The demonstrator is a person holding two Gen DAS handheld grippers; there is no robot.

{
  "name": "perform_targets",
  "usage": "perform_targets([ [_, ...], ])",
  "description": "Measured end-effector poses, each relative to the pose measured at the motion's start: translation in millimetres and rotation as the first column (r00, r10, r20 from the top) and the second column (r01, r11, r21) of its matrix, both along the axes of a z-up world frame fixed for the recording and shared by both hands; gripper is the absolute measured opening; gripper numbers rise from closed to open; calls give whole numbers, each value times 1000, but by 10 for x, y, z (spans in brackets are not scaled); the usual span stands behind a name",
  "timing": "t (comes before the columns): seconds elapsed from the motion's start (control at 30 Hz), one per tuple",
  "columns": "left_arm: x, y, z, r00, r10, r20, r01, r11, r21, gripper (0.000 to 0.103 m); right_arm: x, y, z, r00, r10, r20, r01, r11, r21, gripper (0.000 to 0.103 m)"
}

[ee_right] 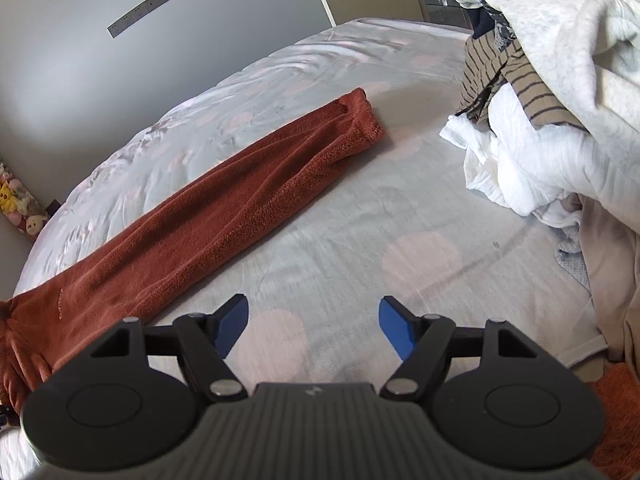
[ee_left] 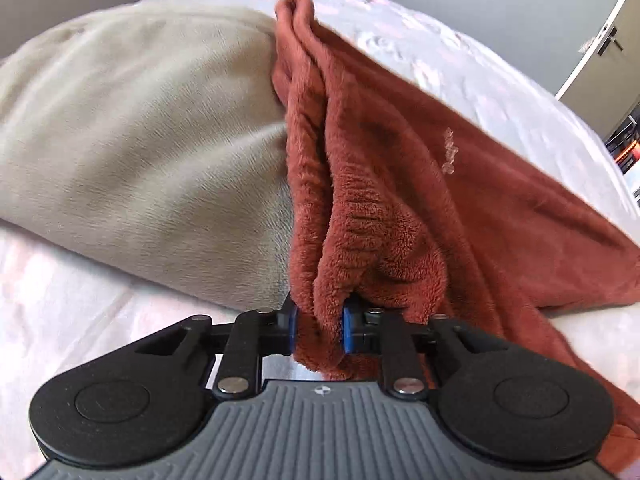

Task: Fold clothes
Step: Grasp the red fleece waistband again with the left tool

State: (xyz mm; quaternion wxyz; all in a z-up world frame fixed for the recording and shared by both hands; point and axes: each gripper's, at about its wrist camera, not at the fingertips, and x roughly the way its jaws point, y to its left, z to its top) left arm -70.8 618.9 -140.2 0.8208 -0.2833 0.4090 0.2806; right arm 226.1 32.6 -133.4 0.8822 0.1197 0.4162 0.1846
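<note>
Left tongs (ee_left: 319, 330) clench a bunched fold of the rust fleece trousers (ee_left: 400, 184), beside a beige blanket (ee_left: 140, 140) on the bed (ee_left: 60, 300). Right tongs (ee_right: 314, 326) gape wide, gripping nothing, over the bedspread; the trouser leg (ee_right: 224, 200) lies stretched out, laundry pile (ee_right: 560, 100) well apart.

Soft daylight fills both views, bright and even, without hard glare. In the left wrist view the pale patterned bedcover (ee_left: 460, 52) washes out toward the far edge of the bed, and the fluffy rust-red fleece garment (ee_left: 400, 184) casts a gentle shadow on the beige plush blanket (ee_left: 140, 140) beside it. The fisheye lens bows the bed's edges and darkens the picture corners. In the right wrist view the heap of light and striped clothes (ee_right: 560, 100) looks slightly soft and overexposed at the right edge.
</note>
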Motion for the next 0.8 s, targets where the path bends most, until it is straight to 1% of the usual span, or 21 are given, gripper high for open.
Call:
perform_targets([
  [0.07,-121,1,154,1000,-5,0,5,1000,11,16,-10,20,7,1000,11,5,-11,1000,-6,75],
  [0.17,-241,34,322,1000,0,-25,1,1000,25,16,-21,19,25,1000,18,10,-18,1000,0,75],
  [0.37,-449,150,349,992,68,-107,-64,997,34,16,-14,-201,199,999,31,-18,-29,996,79,75],
  [0.4,-473,168,331,991,73,-114,-69,997,37,16,-25,-271,259,999,42,-17,-40,997,66,75],
  [0.47,-500,193,295,989,79,-124,-75,996,37,16,-60,-415,385,998,69,9,-69,998,-10,75],
  [0.53,-491,220,258,988,81,-130,-77,996,35,16,-99,-604,504,994,104,43,-100,990,-105,74],
  [0.6,-470,268,302,987,80,-137,-76,996,40,16,-123,-821,582,990,130,56,-117,975,-188,69],
  [0.7,-411,265,266,985,79,-151,-72,996,50,16,-140,-1162,574,988,149,31,-133,946,-297,65],
  [0.77,-390,234,248,984,77,-160,-68,996,57,16,-153,-1350,502,989,149,-4,-142,933,-331,62],
  [0.8,-388,227,241,984,77,-162,-69,996,58,17,-171,-1428,468,988,152,-19,-150,931,-332,62],
])
